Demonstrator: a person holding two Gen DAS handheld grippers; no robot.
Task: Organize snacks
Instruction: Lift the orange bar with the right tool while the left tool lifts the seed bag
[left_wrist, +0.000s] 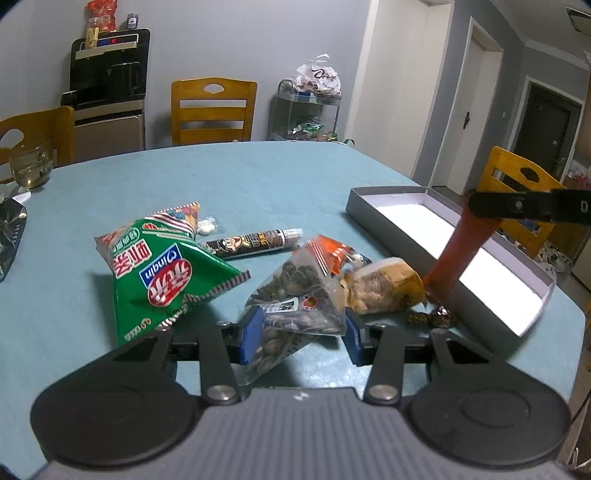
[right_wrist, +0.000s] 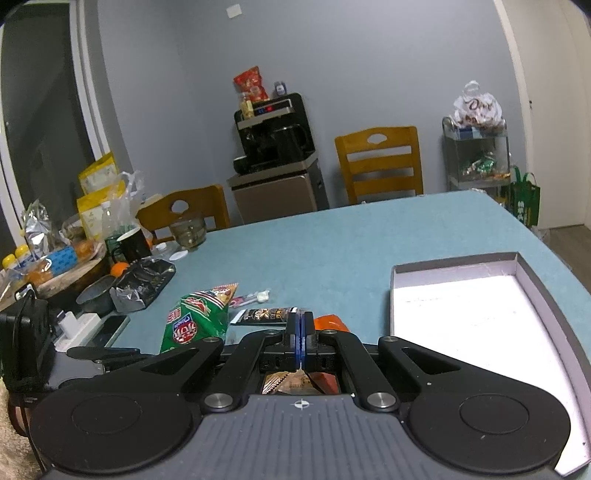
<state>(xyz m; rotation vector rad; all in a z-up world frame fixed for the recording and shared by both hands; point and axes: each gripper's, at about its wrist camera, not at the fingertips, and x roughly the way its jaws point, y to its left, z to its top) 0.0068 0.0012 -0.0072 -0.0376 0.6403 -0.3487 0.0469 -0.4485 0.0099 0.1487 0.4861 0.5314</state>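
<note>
Left claw (left_wrist: 301, 334) gripped the seed bag (left_wrist: 295, 295), lifting it clear of the desk (left_wrist: 258, 177); right claw (right_wrist: 300, 332) pinched a red wrapper (left_wrist: 458, 251) beside the box (left_wrist: 532, 306).

On the table (left_wrist: 258, 173), the chip bag (left_wrist: 162, 273) lies at nine o'clock of the sunflower seed packet (left_wrist: 295, 295); the open box (left_wrist: 443, 236) sits at two o'clock, a chair (left_wrist: 213, 110) behind.

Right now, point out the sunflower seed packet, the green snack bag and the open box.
sunflower seed packet (left_wrist: 295, 295), left wrist view, clear middle.
green snack bag (left_wrist: 162, 273), left wrist view, printed front.
open box (right_wrist: 461, 325), right wrist view, white floor.
</note>
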